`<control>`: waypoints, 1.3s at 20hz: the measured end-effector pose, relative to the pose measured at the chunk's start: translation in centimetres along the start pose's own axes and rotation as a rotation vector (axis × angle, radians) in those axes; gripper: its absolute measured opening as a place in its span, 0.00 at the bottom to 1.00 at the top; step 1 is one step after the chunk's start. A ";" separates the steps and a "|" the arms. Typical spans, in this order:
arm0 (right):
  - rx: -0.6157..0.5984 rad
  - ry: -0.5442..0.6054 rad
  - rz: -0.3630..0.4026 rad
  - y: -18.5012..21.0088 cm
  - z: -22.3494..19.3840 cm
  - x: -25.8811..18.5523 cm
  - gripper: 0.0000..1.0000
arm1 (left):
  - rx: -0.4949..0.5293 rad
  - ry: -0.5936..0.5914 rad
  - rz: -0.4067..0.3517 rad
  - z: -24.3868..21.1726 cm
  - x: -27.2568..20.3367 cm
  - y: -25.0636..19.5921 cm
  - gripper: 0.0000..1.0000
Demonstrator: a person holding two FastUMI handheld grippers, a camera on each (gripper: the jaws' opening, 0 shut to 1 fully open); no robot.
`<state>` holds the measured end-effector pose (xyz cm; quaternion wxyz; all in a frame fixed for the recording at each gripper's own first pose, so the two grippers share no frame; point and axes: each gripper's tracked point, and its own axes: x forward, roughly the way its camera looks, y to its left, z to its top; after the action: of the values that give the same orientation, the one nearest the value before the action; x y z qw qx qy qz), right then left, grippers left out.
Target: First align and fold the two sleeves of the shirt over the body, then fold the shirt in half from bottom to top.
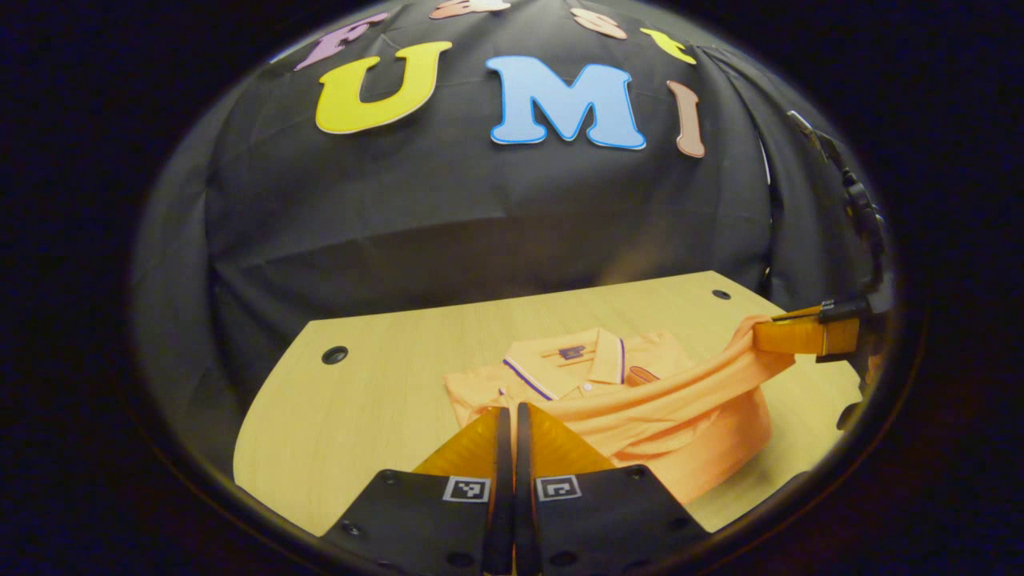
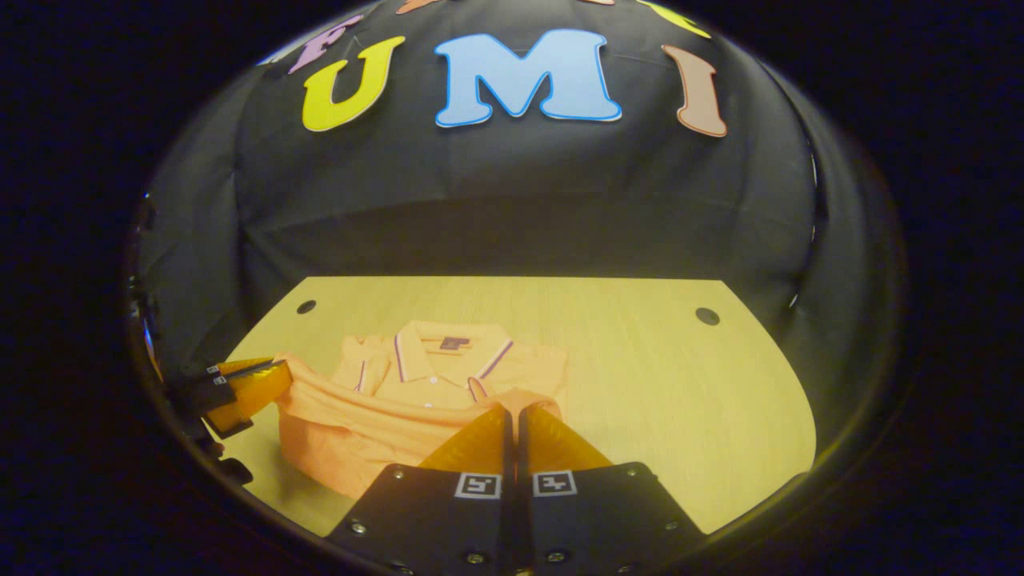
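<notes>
An orange polo shirt [image 1: 632,400] lies on the pale wooden worktop [image 1: 376,384], collar toward the far side near the black cloth wall, with both sleeves already folded in over the body. In the left gripper view, the left gripper [image 1: 514,416] has its fingers [image 1: 480,440] closed tight together on the near left corner of the shirt's hem, the fabric pinched between them and raised off the worktop. From there the hem stretches as a taut lifted band across to the right, where the right gripper [image 1: 788,332] shows at the edge of the view, its fingers clamped on the other hem corner. In the right gripper view the same arrangement appears from the other side: the right gripper [image 2: 514,416] has its fingers [image 2: 552,440] pressed together on the near right corner of the shirt [image 2: 448,376], and the left gripper [image 2: 276,372] sits off to the left, gripping the far end of the raised hem. The lower part of the shirt hangs in a loose fold beneath the lifted edge, while the collar and chest rest flat on the worktop [image 2: 664,376]. Small dark round holes [image 2: 707,316] mark the worktop's far corners.
</notes>
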<state>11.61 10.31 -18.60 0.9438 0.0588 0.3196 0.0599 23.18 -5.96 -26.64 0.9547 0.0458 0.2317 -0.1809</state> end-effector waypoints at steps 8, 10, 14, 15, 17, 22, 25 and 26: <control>-0.003 -0.054 -0.038 -0.3 2.5 6.7 0.00 | -0.009 -0.077 0.056 1.6 6.8 1.8 0.07; -0.004 -0.063 -0.047 -0.3 3.0 7.9 0.00 | -0.007 -0.096 0.064 1.5 7.8 1.7 0.07; -0.011 -0.090 -0.062 -0.5 4.1 10.3 0.00 | -0.005 -0.143 0.089 2.4 9.9 2.4 0.07; -0.019 -0.091 -0.069 -0.6 4.3 10.8 0.00 | -0.005 -0.153 0.092 2.6 10.6 2.4 0.07; -0.031 -0.101 -0.082 -0.7 4.5 11.7 0.00 | -0.007 -0.166 0.101 2.8 11.6 2.4 0.07; -0.048 -0.092 -0.106 -0.9 4.3 14.4 0.01 | 0.003 -0.178 0.114 2.8 13.8 3.0 0.07; -0.052 -0.064 -0.104 -0.8 3.2 15.7 0.01 | 0.007 -0.172 0.120 2.5 14.8 3.1 0.07; -0.053 -0.052 -0.097 -0.7 2.8 15.9 0.01 | 0.011 -0.164 0.120 2.1 14.9 3.1 0.08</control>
<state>25.92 11.84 -25.96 0.9549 0.0198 0.2956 0.0208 37.49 -8.21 -31.62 0.9793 0.0500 0.1487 -0.1277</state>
